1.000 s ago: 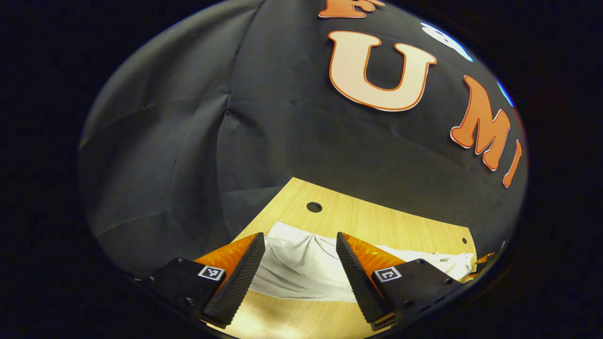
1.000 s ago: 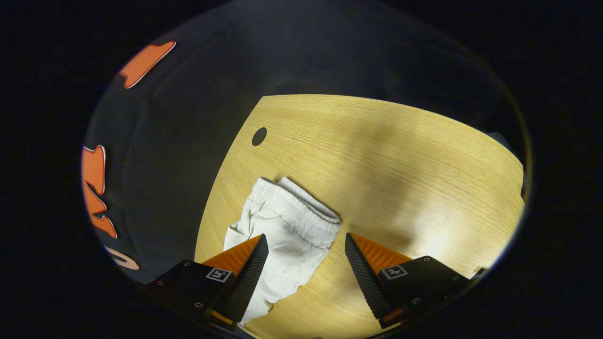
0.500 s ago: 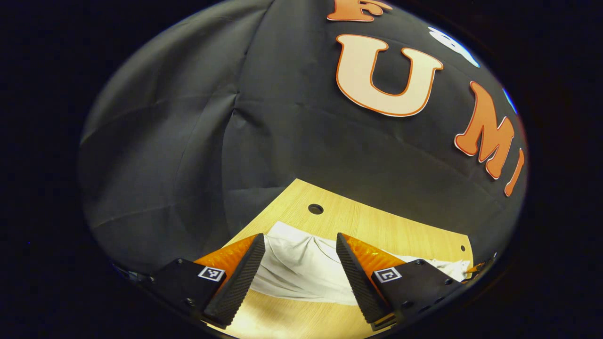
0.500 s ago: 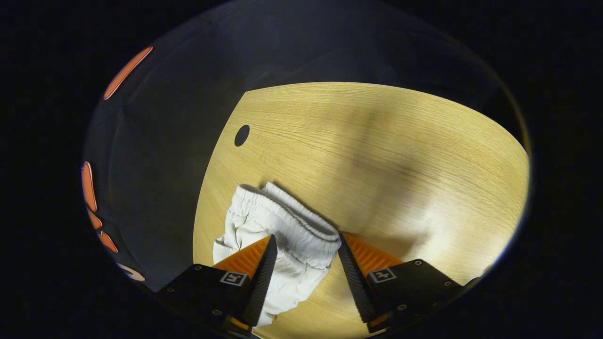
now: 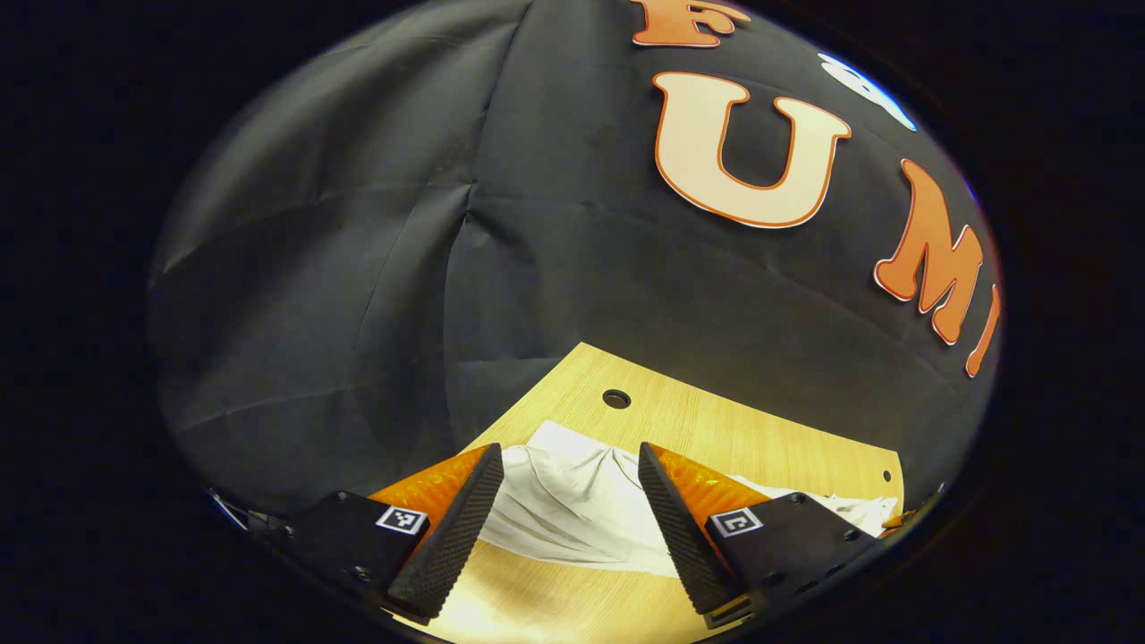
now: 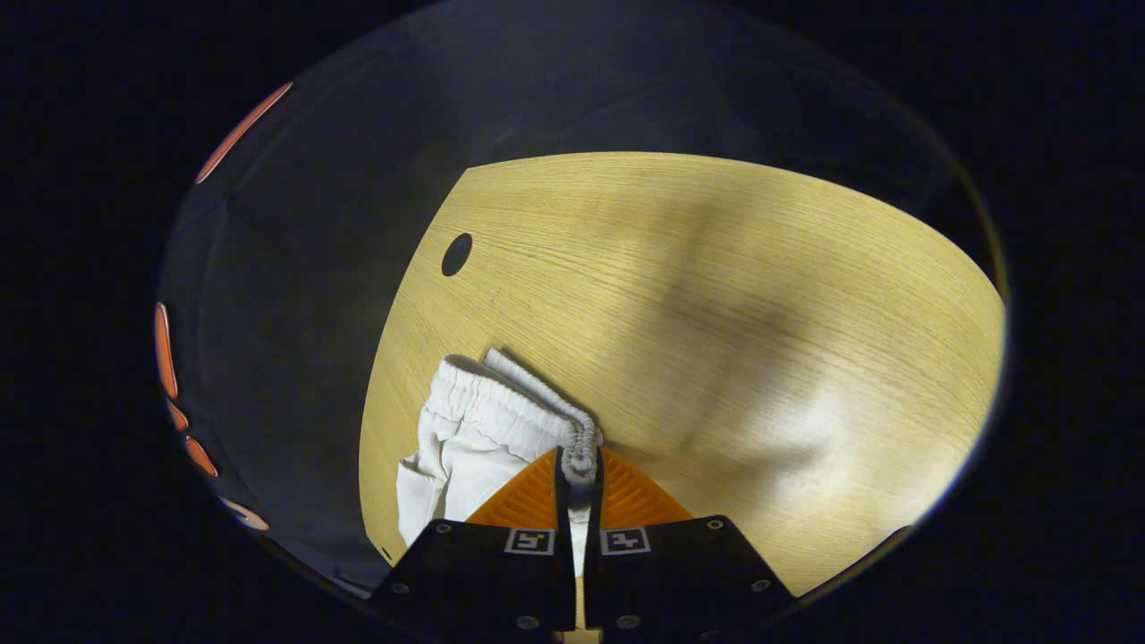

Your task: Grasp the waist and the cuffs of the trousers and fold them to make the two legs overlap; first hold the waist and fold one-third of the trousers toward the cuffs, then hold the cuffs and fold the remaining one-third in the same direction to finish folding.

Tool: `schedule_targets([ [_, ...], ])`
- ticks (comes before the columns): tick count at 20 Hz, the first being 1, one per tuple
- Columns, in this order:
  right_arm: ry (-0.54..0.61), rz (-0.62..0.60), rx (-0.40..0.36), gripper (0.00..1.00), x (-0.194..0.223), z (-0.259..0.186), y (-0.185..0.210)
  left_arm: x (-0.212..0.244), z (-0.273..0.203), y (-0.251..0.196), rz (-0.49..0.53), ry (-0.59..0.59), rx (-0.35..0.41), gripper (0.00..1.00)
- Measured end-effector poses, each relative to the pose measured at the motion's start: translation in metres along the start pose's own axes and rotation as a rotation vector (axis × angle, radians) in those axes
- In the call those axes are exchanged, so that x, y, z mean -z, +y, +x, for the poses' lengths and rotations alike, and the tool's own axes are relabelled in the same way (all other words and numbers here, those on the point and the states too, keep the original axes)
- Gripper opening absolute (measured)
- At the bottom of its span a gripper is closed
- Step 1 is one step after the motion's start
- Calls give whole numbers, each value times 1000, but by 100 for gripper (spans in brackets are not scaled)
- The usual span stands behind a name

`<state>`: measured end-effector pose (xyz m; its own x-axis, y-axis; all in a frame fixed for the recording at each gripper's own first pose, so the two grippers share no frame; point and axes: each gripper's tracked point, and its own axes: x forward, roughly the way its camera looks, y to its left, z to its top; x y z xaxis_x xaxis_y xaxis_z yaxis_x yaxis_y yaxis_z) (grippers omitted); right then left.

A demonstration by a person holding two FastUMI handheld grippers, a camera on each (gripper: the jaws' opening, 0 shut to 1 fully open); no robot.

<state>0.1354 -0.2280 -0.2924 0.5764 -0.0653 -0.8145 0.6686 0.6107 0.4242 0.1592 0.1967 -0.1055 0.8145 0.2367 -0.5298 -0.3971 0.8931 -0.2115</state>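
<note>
So from where I stood, the right tool [image 6: 579,467] had its two fingers pressed together on the elastic waist [image 6: 537,402] of the white trousers [image 6: 465,443], pinching the corner of the band nearest it. The gathered waistband bunched up just ahead of the fingertips and the rest of the cloth trailed off to the left and back under the tool, lying on the wooden surface [image 6: 760,295].

The left tool [image 5: 565,501] was spread wide, nothing between its fingers, hovering low over the other end of the trousers [image 5: 572,514]. The cloth there was rumpled with one peak sticking up between the fingers, but neither finger seemed to touch it.

Progress-wise I'd say this was barely the start: one grip on the waist, the cuff end not yet taken, no sign of the legs being laid over each other, and both thirds-folds left to do.

What each view added: the right gripper view gave the waistband, a big bare stretch of the surface beyond it and a round hole [image 6: 456,254] near the far edge. The left gripper view gave the leg end instead, a narrow strip of the surface [image 5: 716,429] with a hole [image 5: 616,398] in it, and behind that the black cloth wall [image 5: 358,268] of the booth.
</note>
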Motion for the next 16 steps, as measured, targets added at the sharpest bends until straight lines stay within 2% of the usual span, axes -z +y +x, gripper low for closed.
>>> schedule_targets([
  [4, -52, -27, -63, 4, -6, -31, 18, -3, 5, -4, 19, 2, 32, 99],
  [7, -84, -46, -126, 4, -6, -55, 47, -3, 9, -10, -3, 13, 107, 99],
  [10, -107, -86, -171, 4, 6, -83, 83, -11, 16, -19, -8, 8, 157, 99],
  [11, -114, -107, -183, 4, 9, -94, 94, -15, 19, -18, 8, 1, 166, 95],
  [12, -123, -130, -194, 4, 13, -104, 104, -16, 18, -17, 22, -6, 177, 99],
  [13, -130, -154, -204, 4, 18, -113, 112, -18, 18, -16, 35, -6, 193, 95],
  [14, -139, -175, -215, 4, 26, -121, 123, -22, 18, -14, 45, -5, 207, 99],
  [16, -151, -212, -237, 4, 44, -130, 150, -24, 19, -7, 62, 2, 219, 99],
])
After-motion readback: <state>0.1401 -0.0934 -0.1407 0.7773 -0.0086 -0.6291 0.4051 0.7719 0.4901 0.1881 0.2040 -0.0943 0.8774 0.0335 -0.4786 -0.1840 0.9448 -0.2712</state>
